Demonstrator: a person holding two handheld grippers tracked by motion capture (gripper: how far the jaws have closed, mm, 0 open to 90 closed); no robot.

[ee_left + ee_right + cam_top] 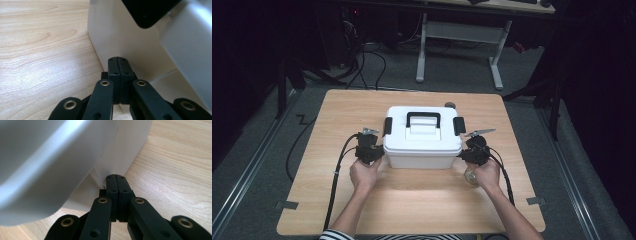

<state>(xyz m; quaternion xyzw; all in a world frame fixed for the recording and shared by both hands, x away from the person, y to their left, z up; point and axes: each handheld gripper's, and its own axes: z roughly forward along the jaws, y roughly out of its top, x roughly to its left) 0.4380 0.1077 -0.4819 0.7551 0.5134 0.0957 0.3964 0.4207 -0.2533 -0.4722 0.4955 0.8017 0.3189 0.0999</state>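
Closed grippers bracket the white box at mid-desk.

Left gripper (117, 59) and right gripper (116, 177), jaws shut on nothing, press its (422, 141) opposite end walls, probably to squeeze and shift it across the desk (412, 205).

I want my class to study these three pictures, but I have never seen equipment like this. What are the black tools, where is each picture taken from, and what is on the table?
A person sits at a wooden table and holds a black two-jaw tool in each hand. The wide picture comes from a camera above, looking down. There the left gripper and right gripper sit at either side of a white box with a black handle and black side latches.

The other two pictures come from small cameras riding on the grippers, looking along their jaws. Both pairs of jaws are closed together with nothing between them, their tips close against the box's side walls. Nothing is held. A small round object lies behind the box; I cannot tell what it is.
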